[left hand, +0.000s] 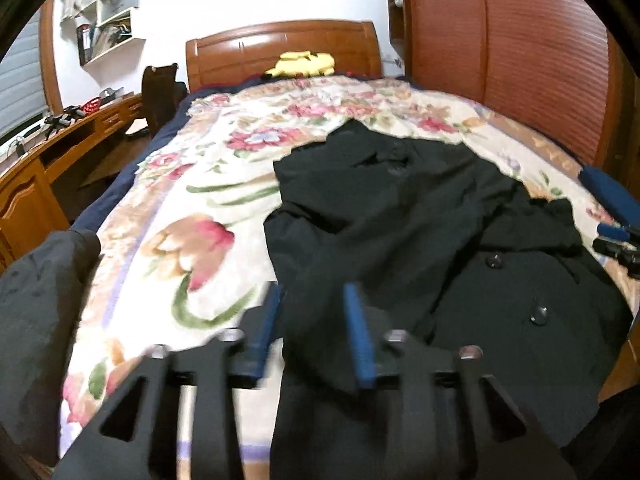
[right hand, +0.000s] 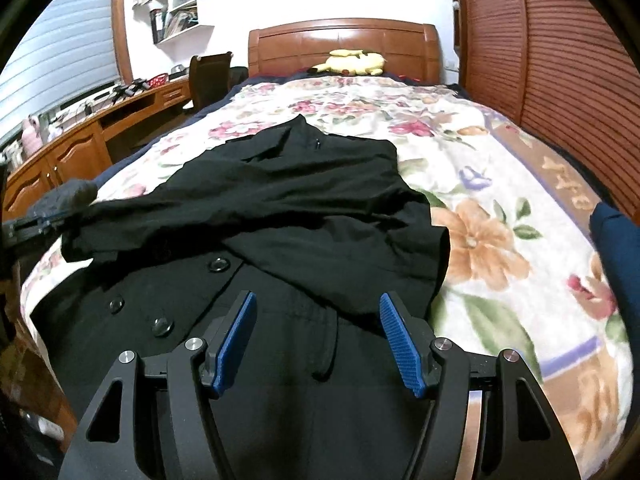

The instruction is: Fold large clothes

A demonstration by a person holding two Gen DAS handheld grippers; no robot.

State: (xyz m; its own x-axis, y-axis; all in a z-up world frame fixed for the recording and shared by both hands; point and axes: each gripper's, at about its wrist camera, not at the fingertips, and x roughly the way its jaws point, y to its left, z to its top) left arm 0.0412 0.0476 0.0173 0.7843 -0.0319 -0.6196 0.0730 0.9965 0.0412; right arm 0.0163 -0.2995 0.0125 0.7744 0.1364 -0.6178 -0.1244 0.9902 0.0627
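Note:
A black buttoned coat [left hand: 400, 220] lies spread on the bed, collar toward the headboard, and one sleeve is folded across its front [right hand: 280, 216]. My left gripper [left hand: 312, 292] hovers over the coat's left edge. Its blue pads stand apart, with black cloth showing between them and neither pad pressing on it. From the right wrist view the left gripper [right hand: 36, 224] sits at the end of that sleeve. My right gripper [right hand: 318, 298] is open over the coat's lower front, empty, and appears at the coat's right side [left hand: 616, 240] in the left wrist view.
A floral blanket [right hand: 500, 240] covers the bed. A yellow plush toy [right hand: 354, 62] rests by the wooden headboard [left hand: 280, 48]. A desk [right hand: 80, 148] and chair [left hand: 160, 92] stand to the left, a ribbed wooden wardrobe [left hand: 520, 60] to the right. A dark grey garment [left hand: 40, 300] lies at the bed's near left corner.

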